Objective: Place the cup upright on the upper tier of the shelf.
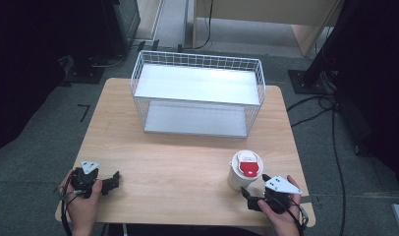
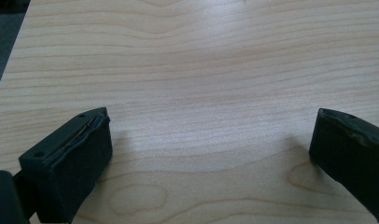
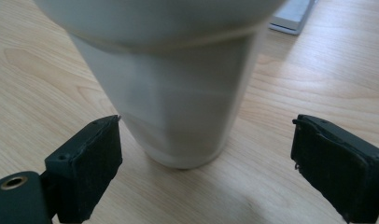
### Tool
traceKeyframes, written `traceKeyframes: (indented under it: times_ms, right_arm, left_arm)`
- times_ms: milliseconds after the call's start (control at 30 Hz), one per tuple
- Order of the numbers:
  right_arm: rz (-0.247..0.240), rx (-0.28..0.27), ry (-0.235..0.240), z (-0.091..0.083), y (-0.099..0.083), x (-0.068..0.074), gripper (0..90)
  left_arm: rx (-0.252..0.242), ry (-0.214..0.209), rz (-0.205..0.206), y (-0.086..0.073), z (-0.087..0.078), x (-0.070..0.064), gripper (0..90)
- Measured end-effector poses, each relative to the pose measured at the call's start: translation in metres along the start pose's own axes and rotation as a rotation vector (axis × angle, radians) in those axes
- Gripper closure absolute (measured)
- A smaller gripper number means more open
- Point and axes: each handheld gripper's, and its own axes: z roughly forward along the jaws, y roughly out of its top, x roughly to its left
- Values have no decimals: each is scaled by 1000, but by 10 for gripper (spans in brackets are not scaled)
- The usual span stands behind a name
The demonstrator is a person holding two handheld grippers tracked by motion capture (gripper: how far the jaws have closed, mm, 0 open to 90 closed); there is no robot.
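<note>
— Where's the cup [image 1: 244,169]?

— On the bench [image 1: 178,162], well in front of the rack [image 1: 197,93], between my right fingers [image 3: 89,163], spread wide. Left gripper [image 2: 211,154] released, idle.

— Risk?

— Closing this low, off-centre, I may tip it.

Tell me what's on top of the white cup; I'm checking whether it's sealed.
A white lid with a red piece at its centre covers the cup, seen in the high view. The lid hides what is inside the cup. The right gripper is open around the cup's base, not touching.
</note>
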Motion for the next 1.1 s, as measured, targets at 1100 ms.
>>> traceKeyframes:
  times_ms: [1100]
  right_arm:
    - [72,-150,25,24,19,13,81]
  left_arm:
    - [0,0,0,0,0,0,0]
